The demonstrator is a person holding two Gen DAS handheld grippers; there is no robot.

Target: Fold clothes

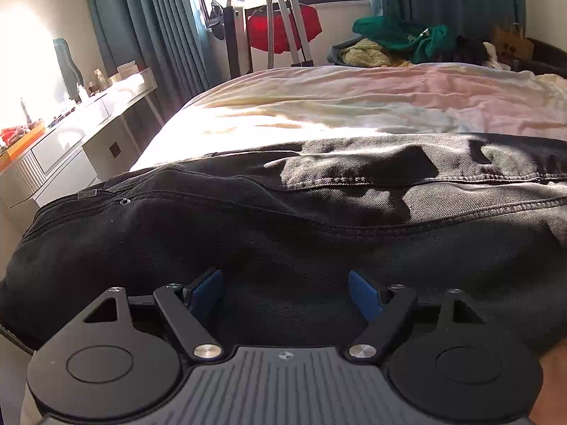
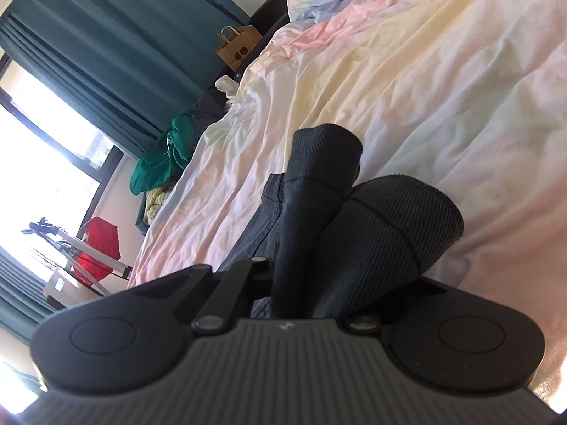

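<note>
**Left wrist view: black jeans spread on the bed, one end already pinched**

Left wrist view has the left gripper (image 1: 285, 292) sitting low over a pair of black jeans (image 1: 283, 219) laid across the near edge of the bed (image 1: 336, 106). Its jaws stand wide with the blue pads (image 1: 209, 292) right above the denim, nothing between them yet. You can see a rivet and a stitched seam running across the fabric, so this looks like the waist/pocket end.

Over on the right wrist camera, the right gripper (image 2: 283, 283) is clamped nearly fully closed on a bunch of dark cloth (image 2: 354, 212), two rolled-looking lobes sticking up out of the jaws over the pastel duvet. Probably another part of the same jeans, but I can't say for sure from here.

Handling-wise, my guess: denim is heavy and fairly stiff for clothing, not slippery, not fragile. It'll hold a crease but sag hard if lifted from one corner. I'd grab at a thick seam or the waistband, where the layers bunch into something the pads can bite, rather than flat mid-panel fabric.
</note>
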